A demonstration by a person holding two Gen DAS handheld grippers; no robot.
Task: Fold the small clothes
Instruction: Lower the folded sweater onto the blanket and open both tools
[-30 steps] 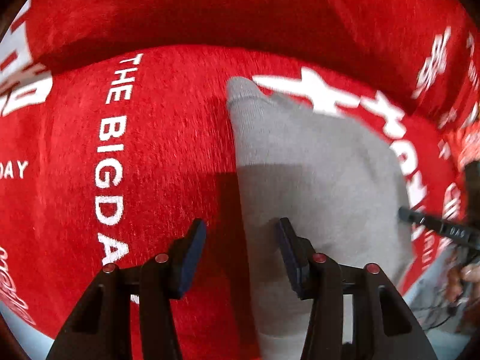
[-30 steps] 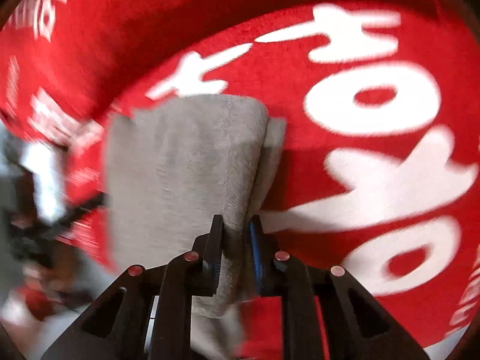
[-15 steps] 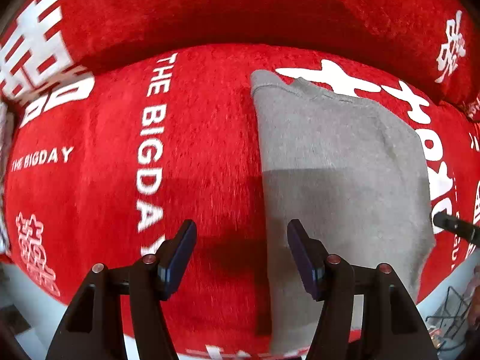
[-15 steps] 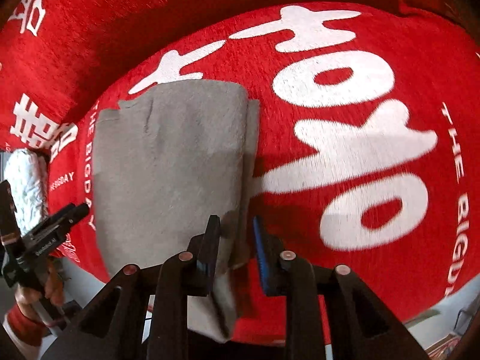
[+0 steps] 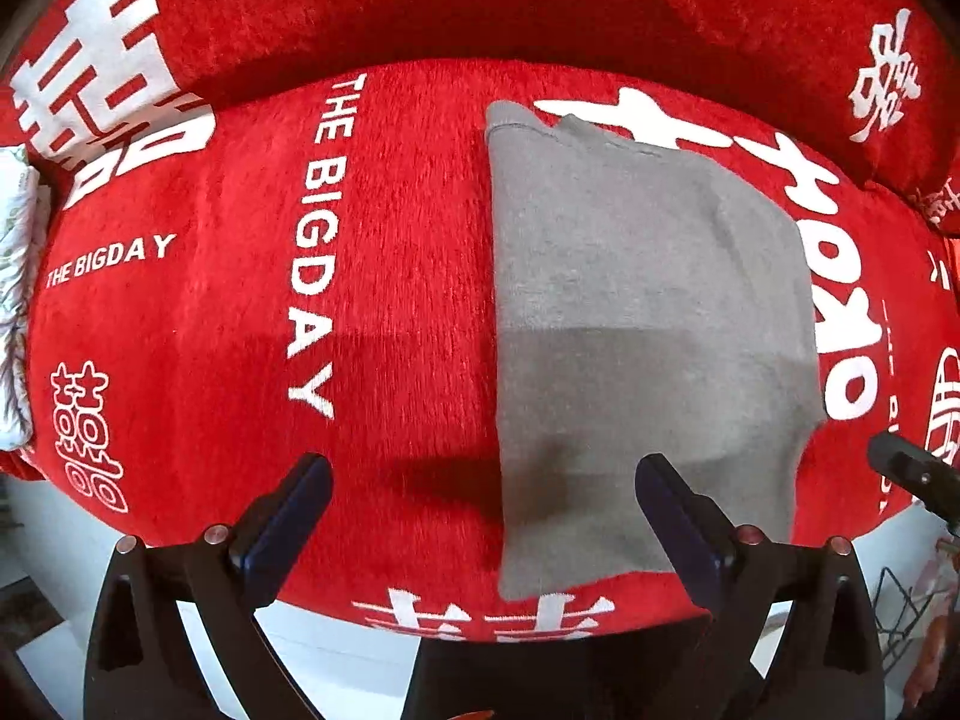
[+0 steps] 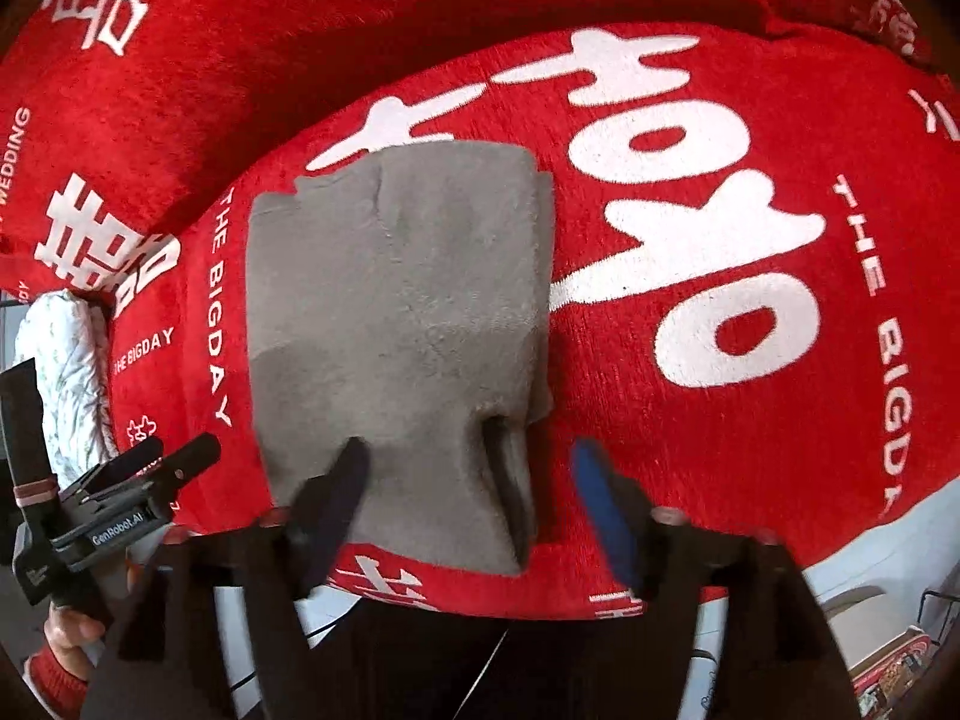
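A grey garment [image 5: 648, 324] lies folded into a rectangle on the red cushion [image 5: 240, 312] with white lettering; it also shows in the right wrist view [image 6: 402, 312]. My left gripper [image 5: 480, 504] is open and empty, held above the garment's near left edge. My right gripper [image 6: 471, 489] is open and empty, just above the garment's near right corner, where the folded layers gape a little. The left gripper [image 6: 138, 462] shows at the left of the right wrist view. A tip of the right gripper [image 5: 900, 468] shows at the right of the left wrist view.
A red back cushion [image 5: 480, 6] rises behind the seat. A white patterned cloth [image 6: 66, 372] lies at the seat's left end. The seat's front edge [image 5: 480, 618] is close below the grippers, with pale floor beyond.
My right gripper has opened and let go of the garment's right edge, which now lies flat. Both grippers have pulled back toward the seat's front edge. The left jaws opened wider.
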